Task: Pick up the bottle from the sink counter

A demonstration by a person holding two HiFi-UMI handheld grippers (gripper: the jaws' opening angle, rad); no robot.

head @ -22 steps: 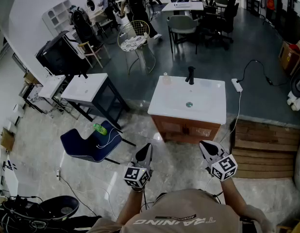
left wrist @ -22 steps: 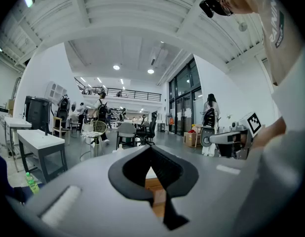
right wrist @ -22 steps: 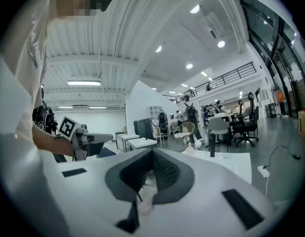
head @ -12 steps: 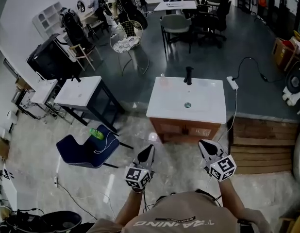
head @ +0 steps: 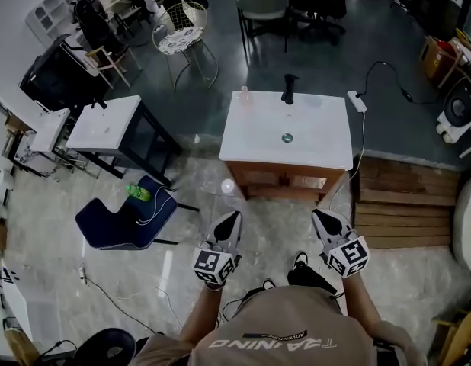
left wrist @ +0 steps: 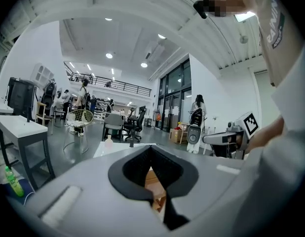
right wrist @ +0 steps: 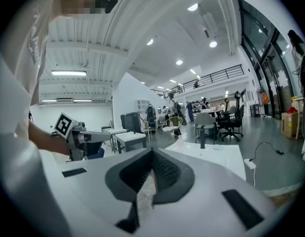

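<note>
A small pale bottle (head: 244,95) stands at the far left corner of the white sink counter (head: 319,139), beside the black faucet (head: 289,88). Both grippers are held over the floor in front of the cabinet, well short of the counter. My left gripper (head: 233,216) is shut with nothing between its jaws. My right gripper (head: 320,215) is also shut and empty. In the left gripper view the bottle (left wrist: 108,140) shows far ahead, above the closed left gripper (left wrist: 151,150). The right gripper view shows the right gripper (right wrist: 152,153) closed, with the faucet (right wrist: 202,141) beyond.
A blue chair (head: 121,223) with a green bottle (head: 137,193) and a cable stands at the left. A white side table (head: 106,124) is behind it. A power strip (head: 355,101) hangs off the counter's right edge. A wooden step (head: 407,204) lies right of the cabinet.
The sink cabinet has come nearer and lower in the head view as the person walks toward it. Both grippers keep the same shut pose in front of the body.
</note>
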